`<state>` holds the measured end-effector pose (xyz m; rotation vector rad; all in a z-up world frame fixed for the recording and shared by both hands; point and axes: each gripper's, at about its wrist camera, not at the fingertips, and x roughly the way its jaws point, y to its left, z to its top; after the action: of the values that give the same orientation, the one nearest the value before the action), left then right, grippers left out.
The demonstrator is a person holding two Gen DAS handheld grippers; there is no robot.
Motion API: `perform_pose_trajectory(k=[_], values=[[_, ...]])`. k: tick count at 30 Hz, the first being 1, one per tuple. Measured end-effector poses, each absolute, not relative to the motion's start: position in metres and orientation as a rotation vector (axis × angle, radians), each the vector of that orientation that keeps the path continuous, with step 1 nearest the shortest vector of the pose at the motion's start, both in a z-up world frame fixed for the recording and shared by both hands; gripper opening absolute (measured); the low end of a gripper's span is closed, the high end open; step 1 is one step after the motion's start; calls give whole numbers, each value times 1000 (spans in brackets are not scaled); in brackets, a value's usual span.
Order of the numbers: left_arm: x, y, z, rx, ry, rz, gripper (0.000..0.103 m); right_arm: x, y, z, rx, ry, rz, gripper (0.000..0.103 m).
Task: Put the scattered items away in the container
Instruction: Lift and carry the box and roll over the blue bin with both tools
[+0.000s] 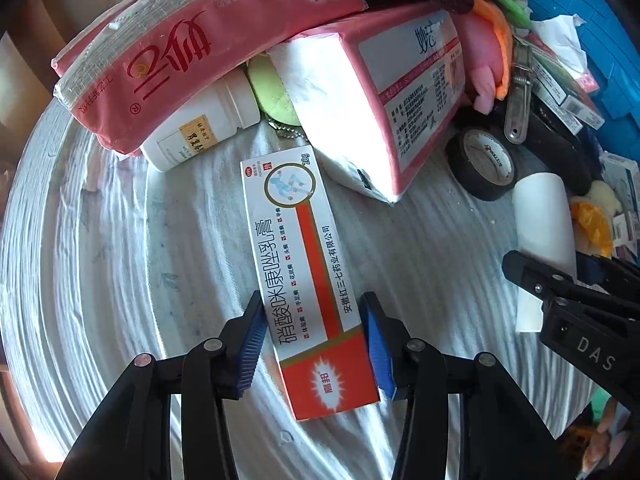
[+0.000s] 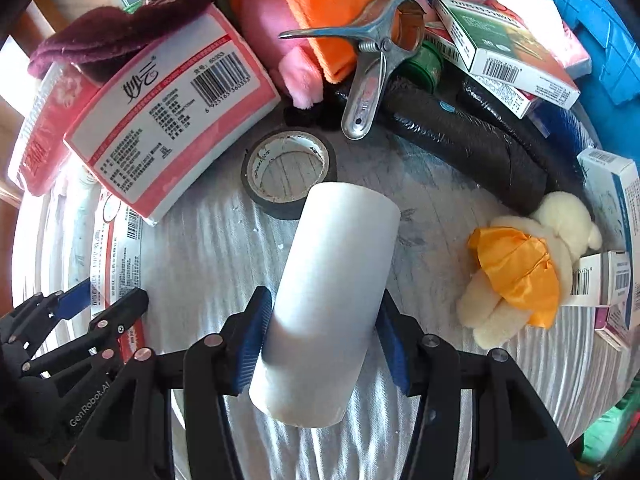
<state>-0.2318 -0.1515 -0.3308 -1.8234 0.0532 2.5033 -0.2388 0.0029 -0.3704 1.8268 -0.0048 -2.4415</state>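
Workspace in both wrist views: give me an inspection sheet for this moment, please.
Surface: white ribbed cloth, lightly soiled.
Job's things: ointment box lying flat between the left claw pads; white roll between the right claw pads.
Clutter: pink tissue packs, white pill bottle, black tape roll, metal clamp, black sleeve, plush toy, medicine boxes, coloured cloths.
Grippers: left open around the box, gaps visible; right pressed on the roll.
Cables: nothing seen.
Surroundings: blue crate at the far right.
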Motion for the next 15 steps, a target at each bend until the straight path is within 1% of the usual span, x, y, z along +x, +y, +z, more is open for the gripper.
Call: perform_pose_trajectory(k=[3, 5, 9, 11, 13, 15], values=[[-224, -150, -317, -1784, 53, 2527, 45, -228, 0, -360, 1772, 64, -2480, 50], [-218, -150, -300, -1738, 53, 2559, 44, -223, -1, -349, 1723, 79, -2506, 45], [-207, -150, -268, -1644, 53, 2620, 42, -211, -1, -325, 1629, 86, -2548, 45], [-201, -150, -252, -1601, 57, 2644, 40, -206, 0, -317, 1597, 72, -2564, 45], [-224, -196, -264, -1559, 60, 2658, 40, -206, -5, -304, 1559, 62, -2581, 45], [-223, -197, -251, -1512, 61, 2676, 40, -217, -30, -275, 1517, 56, -2596, 45]])
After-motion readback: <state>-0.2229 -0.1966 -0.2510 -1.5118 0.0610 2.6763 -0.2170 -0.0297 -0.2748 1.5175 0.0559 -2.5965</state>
